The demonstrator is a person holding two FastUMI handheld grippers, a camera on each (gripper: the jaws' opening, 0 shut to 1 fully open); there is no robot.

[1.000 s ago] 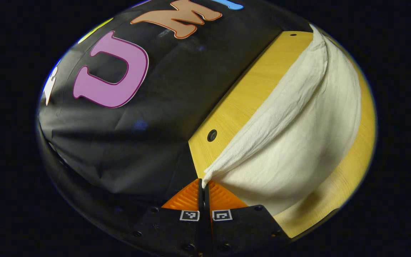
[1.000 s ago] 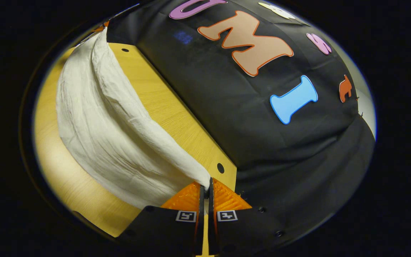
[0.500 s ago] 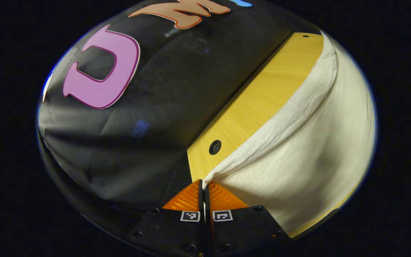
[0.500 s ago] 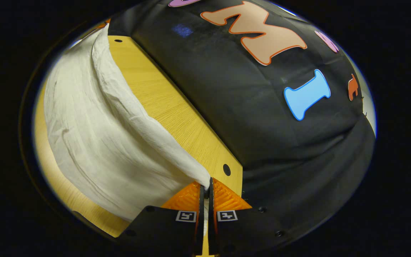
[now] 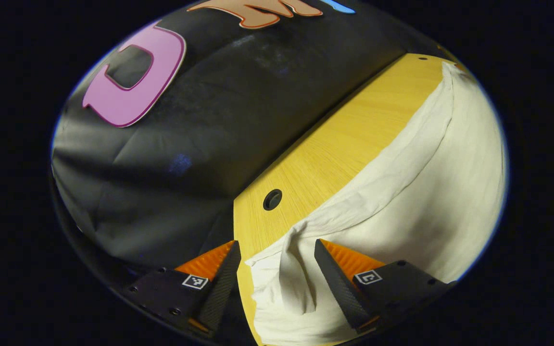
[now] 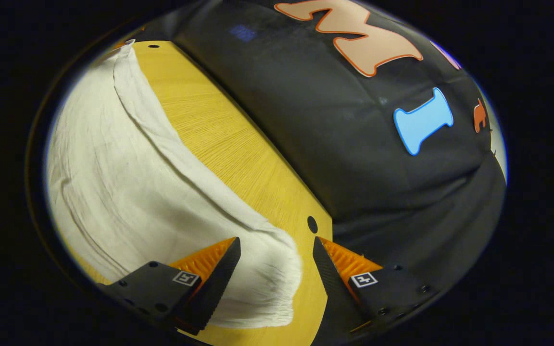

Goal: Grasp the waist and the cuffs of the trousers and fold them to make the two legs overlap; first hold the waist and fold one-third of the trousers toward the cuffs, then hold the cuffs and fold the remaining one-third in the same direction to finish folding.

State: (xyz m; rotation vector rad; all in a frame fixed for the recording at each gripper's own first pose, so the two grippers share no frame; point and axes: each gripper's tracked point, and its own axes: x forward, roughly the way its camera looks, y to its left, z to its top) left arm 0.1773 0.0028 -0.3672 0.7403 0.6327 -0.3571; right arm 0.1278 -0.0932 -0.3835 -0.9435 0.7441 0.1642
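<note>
Yellow wood-grain worktop (image 5: pixel 334 149) runs up to the booth's black cloth wall (image 5: pixel 200 144), and the cream-white crinkled cotton trousers (image 5: pixel 421 202) lie spread over it.

In the left gripper view, the left tongs (image 5: pixel 273 283) stand spread wide and released. A rumpled corner of the trousers lies on the worktop between the two fingers, closer to the finger on the view's right; whether it touches that finger cannot be told. Beyond the corner, the thick folded edge of the garment runs away along the worktop toward the far end, with bare wood and a small round dark hole (image 5: pixel 272 199) between it and the wall.

In the right gripper view, the right tongs (image 6: pixel 276 281) are likewise released, fingers well apart. A rounded corner of the trousers (image 6: pixel 128 192) rests flat between them, nearer the finger on the view's left, and its folded edge runs off toward the far corner of the worktop (image 6: pixel 219 125), beside another round hole (image 6: pixel 312 224).

Half a second ago both tongs were clenched on these corners, holding them pinched and raised; now both have let go and the cloth has dropped onto the wood.
</note>
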